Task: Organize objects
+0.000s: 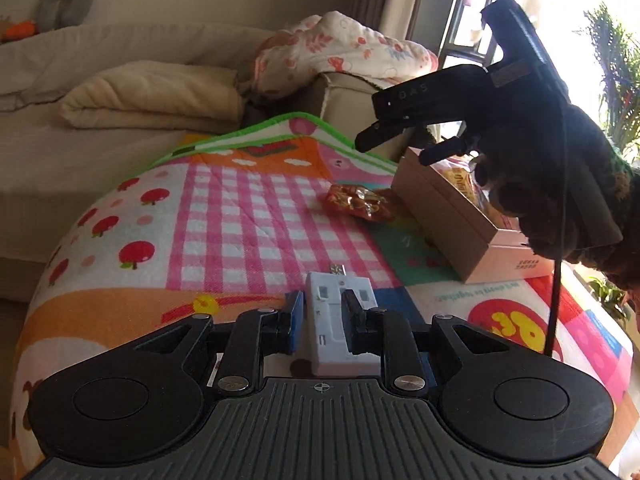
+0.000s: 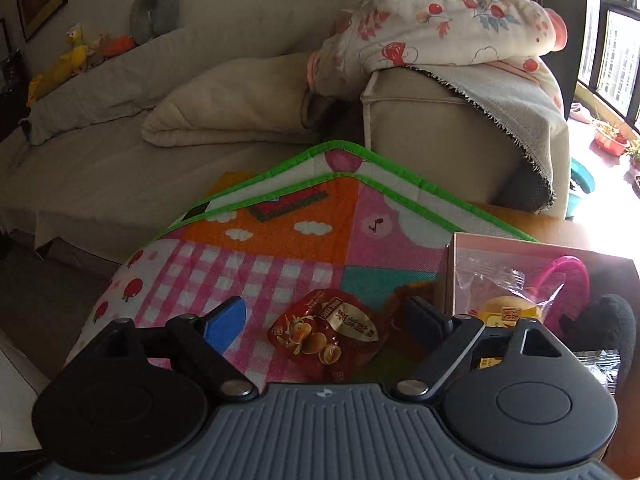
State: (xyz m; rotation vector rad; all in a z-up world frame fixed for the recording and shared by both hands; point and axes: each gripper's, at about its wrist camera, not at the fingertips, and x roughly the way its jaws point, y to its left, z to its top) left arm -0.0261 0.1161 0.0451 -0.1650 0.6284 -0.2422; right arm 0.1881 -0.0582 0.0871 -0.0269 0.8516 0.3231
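The left gripper [image 1: 322, 318] is squeezed tight on a little white adapter [image 1: 340, 320]. The right gripper [image 2: 328, 320] is wide, nothing in it – the red snack bag [image 2: 326, 336] lies on the colourful mat [image 2: 256, 272] between its fingers, just beside the box [image 2: 450, 264]

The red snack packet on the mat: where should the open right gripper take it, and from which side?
Across its narrower middle, coming from above: the red snack packet lies flat on the mat, between the right gripper fingers, clear of the box.
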